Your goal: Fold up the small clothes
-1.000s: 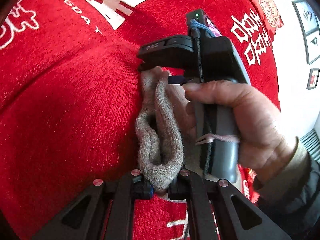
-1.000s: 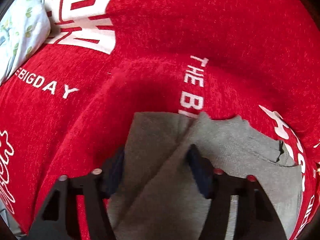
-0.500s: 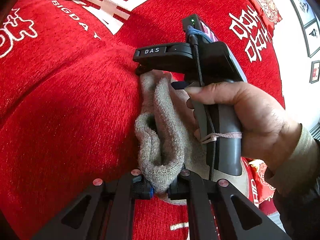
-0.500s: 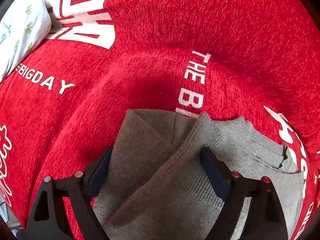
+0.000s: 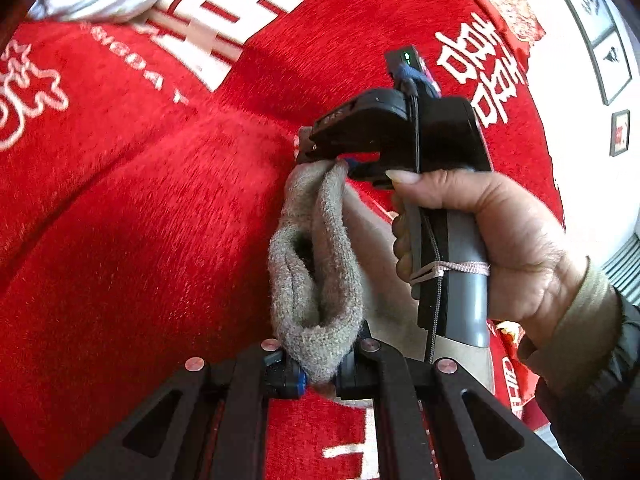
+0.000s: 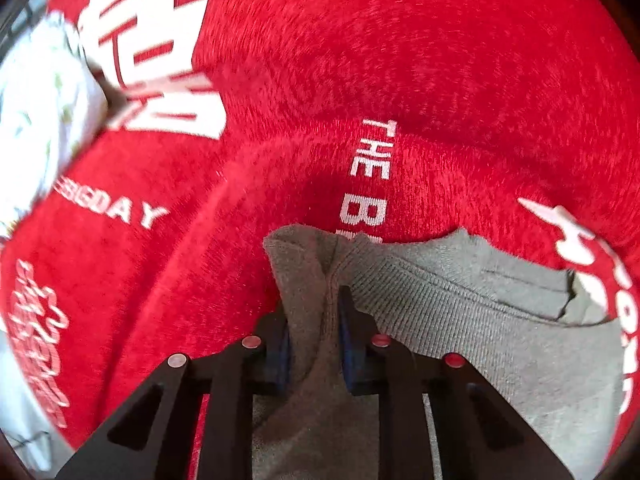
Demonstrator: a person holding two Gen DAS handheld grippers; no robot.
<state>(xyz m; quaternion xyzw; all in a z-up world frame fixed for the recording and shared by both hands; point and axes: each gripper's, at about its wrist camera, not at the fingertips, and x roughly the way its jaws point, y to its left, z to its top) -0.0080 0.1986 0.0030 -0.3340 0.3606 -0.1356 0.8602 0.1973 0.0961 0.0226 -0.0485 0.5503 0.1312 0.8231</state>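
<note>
Our left tool (image 5: 320,364) is clamped on a bunched fold of the grey knit garment (image 5: 316,264); right tool (image 6: 314,340) is pinched on another fold of it near its ribbed edge. Garment lies btwn both tools, on the red blanket (image 6: 440,60) w/ white lettering.

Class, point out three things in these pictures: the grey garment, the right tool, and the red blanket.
Garment (image 5: 320,280), left wrist view, on its bunched knit edge.
Right tool (image 6: 314,338), right wrist view, midway between its fingertips.
Blanket (image 6: 440,60), right wrist view, on a bare red patch.
</note>
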